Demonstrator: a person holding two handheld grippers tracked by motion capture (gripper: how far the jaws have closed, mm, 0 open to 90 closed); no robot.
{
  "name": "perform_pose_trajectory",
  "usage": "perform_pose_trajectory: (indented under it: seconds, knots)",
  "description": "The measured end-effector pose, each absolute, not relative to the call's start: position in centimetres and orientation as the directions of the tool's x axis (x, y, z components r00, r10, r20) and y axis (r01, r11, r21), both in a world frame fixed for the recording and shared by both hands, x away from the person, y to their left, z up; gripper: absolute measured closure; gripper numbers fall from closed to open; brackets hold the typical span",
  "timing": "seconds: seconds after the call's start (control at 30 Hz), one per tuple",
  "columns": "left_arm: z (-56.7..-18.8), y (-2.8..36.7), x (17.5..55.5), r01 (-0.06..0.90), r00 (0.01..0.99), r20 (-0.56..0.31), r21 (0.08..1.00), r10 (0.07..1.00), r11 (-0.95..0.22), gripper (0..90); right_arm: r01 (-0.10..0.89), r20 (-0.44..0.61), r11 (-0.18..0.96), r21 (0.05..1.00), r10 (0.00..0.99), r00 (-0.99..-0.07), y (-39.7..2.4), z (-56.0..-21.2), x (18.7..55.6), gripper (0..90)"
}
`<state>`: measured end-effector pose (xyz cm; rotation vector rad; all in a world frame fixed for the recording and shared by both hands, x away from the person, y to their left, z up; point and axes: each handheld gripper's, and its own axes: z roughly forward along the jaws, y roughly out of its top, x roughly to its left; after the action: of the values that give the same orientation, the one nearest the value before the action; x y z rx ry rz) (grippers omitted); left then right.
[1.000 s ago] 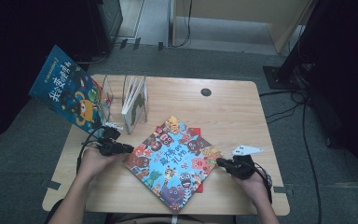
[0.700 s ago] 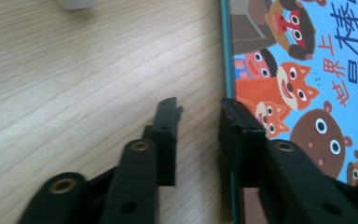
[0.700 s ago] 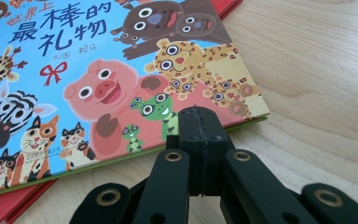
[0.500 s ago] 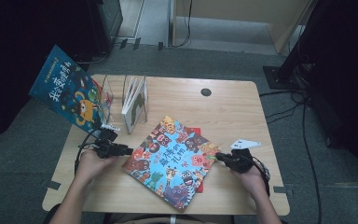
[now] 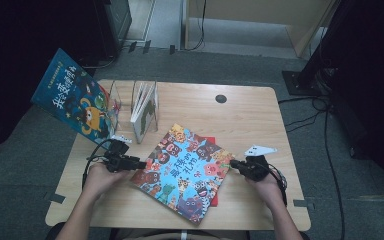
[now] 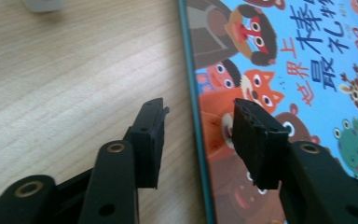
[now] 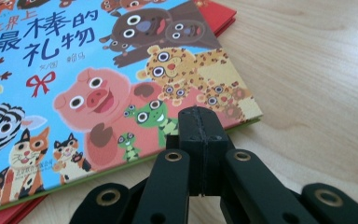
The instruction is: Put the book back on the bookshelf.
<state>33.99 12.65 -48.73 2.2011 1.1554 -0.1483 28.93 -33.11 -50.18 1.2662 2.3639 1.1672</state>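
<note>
Between the left gripper's [image 6: 198,135] parted jaws, picture book's [image 6: 279,70] edge

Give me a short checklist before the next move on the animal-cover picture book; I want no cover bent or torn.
1. Left gripper jaws open: ok; they have just been opening and now straddle the book's teal spine edge, pads not pressing.
2. Right gripper shut, nothing between its jaws: ok; its tip sits at the book's edge.
3. Blue animal-cover picture book lying flat on the light wooden table: ok.
4. Red book underneath squared up: not ok; it sticks out past the top book.
5. Clear upright book rack with room for another book: cannot tell.
</note>
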Motion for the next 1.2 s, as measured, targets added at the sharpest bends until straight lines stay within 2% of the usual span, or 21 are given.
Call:
perform_pose_trajectory:
  seconds: [0.23,0.8,0.93,1.0,1.2]
  knots:
    - [-48.8,12.1,33.6,0.769,0.616,-0.398,0.489,0.679,-0.411,64.5,0.607,0.177,0.304,0.735,0.777,-0.604,-33.0,-50.1,29.5,90.0]
    - [-48.6,12.2,31.8,0.786,0.598,-0.404,0.466,0.692,-0.407,64.6,0.606,0.172,0.282,0.744,0.796,-0.581,-32.5,-50.3,30.7,90.0]
    - [-48.9,12.3,31.7,0.799,0.584,-0.426,0.451,0.691,-0.397,60.0,0.606,0.168,0.283,0.743,0.798,-0.579,-32.3,-50.2,31.0,90.0]
    - [-48.6,12.2,31.7,0.783,0.595,-0.381,0.475,0.708,-0.402,59.6,0.611,0.174,0.280,0.741,0.798,-0.576,-32.3,-50.2,31.0,90.0]
    - [-48.9,12.4,32.5,0.796,0.578,-0.393,0.465,0.715,-0.388,51.7,0.608,0.171,0.298,0.735,0.787,-0.592,-32.1,-50.1,30.6,90.0]
